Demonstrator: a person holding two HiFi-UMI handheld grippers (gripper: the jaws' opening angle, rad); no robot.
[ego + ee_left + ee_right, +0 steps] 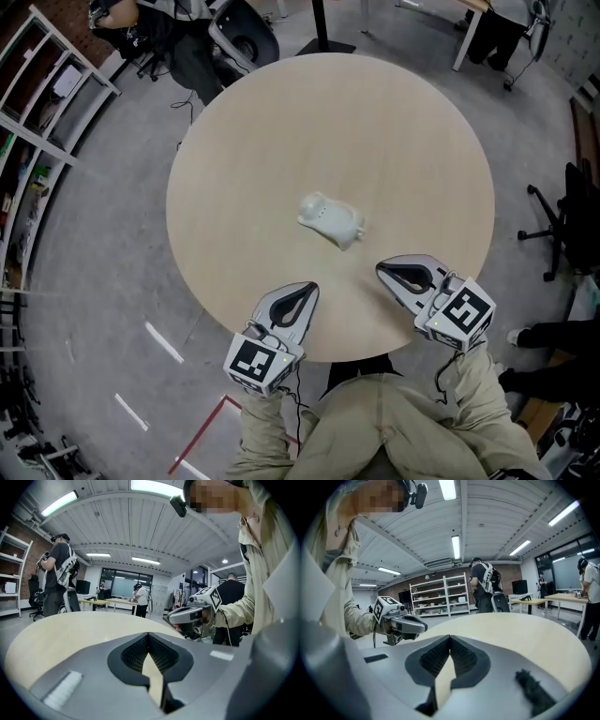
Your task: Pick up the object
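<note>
Left gripper (pixel 308 290): jaws pressed together tip to tip, nothing between them; right gripper (pixel 382 271): the same, closed and empty; both hover over the near edge of the round wooden table (pixel 281 141), tips aimed inward toward its middle, likely a ready stance before the reach. The small white moulded object (pixel 330 219) lies on its side near the table's middle, alone on the bare top and apart from both grippers; I judge either gripper must spread its jaws before it can take it. The right one sits slightly nearer, so it seems the likelier choice.
</note>
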